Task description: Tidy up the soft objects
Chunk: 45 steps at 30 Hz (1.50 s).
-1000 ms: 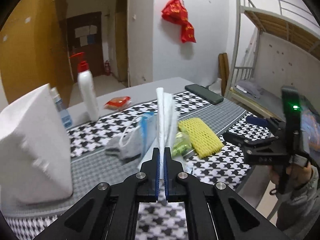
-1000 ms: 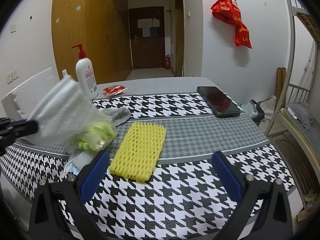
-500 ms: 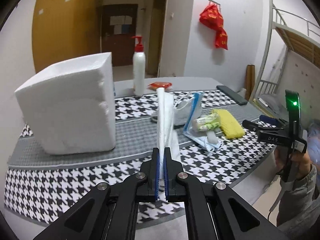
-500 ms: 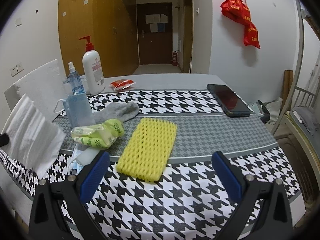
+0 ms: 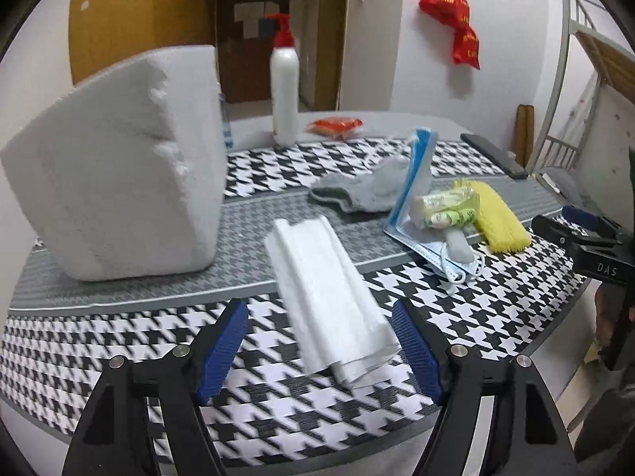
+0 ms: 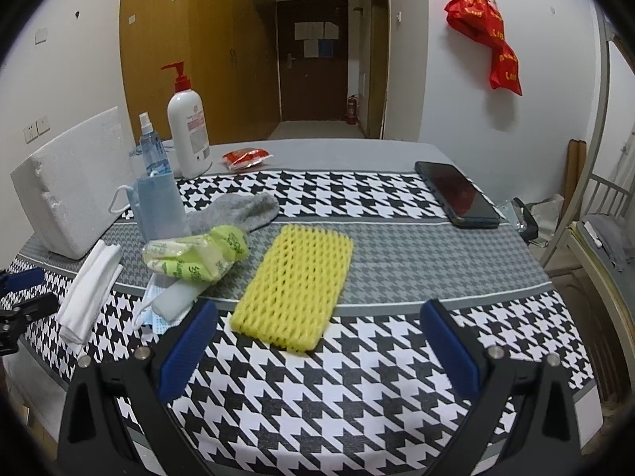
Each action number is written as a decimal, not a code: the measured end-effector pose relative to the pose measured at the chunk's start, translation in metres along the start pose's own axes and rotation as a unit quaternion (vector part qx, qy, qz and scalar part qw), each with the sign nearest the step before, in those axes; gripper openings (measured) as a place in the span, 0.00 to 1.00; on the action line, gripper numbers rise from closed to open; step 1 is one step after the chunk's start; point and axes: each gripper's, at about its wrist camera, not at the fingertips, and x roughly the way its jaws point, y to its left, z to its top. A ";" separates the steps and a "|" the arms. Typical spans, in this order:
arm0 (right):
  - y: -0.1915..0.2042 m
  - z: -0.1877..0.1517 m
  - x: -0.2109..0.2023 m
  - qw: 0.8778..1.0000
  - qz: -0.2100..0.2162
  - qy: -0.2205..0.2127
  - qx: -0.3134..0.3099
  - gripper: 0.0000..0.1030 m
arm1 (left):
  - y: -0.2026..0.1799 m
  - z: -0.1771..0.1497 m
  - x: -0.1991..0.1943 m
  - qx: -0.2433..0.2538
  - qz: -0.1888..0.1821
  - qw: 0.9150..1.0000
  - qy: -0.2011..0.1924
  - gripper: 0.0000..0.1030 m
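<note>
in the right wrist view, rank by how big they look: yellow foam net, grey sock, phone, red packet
1. yellow foam net, though it lies nearest the camera
2. phone and grey sock look alike, not ranked; the sock is partly hidden
3. red packet, smallest and farthest

On the table, the folded tissue lies near the left edge, in front of the foam block. The net sleeve lies in the middle (the wipes pack just left of it), the sock behind, the phone towards the right edge.
</note>
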 end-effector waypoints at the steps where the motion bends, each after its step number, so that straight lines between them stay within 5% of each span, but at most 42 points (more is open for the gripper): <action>1: 0.000 0.000 0.001 1.000 0.001 0.001 -0.001 1.00 | -0.001 0.000 0.002 -0.002 -0.004 1.000 0.001 0.74; 5: -0.002 0.002 0.005 1.000 0.000 0.007 0.000 1.00 | -0.002 0.001 0.016 -0.010 0.019 1.000 0.020 0.72; 9: -0.002 0.003 0.008 1.000 0.005 0.009 -0.005 1.00 | -0.002 0.002 0.025 -0.021 0.024 0.999 0.032 0.60; 13: -0.003 0.005 0.017 1.000 0.004 0.021 -0.008 1.00 | -0.005 0.002 0.032 -0.022 0.033 0.998 0.039 0.43; 17: -0.001 0.007 0.024 0.999 0.004 0.029 -0.013 1.00 | -0.010 0.003 0.033 -0.015 0.038 0.998 0.037 0.13; 27: 0.009 0.009 0.041 0.998 0.019 0.058 -0.023 1.00 | -0.020 0.004 0.037 -0.006 0.062 0.998 0.023 0.11; 32: 0.010 0.008 0.051 0.996 0.015 0.081 -0.031 0.81 | -0.028 -0.002 0.033 0.006 0.081 0.997 0.011 0.11; 36: 0.012 0.009 0.050 0.996 0.020 0.082 -0.038 0.78 | -0.032 -0.003 0.033 0.013 0.092 0.996 0.006 0.11; 45: 0.016 0.009 0.051 0.993 0.070 0.091 -0.035 0.41 | -0.027 0.000 0.035 0.005 0.084 0.996 0.005 0.11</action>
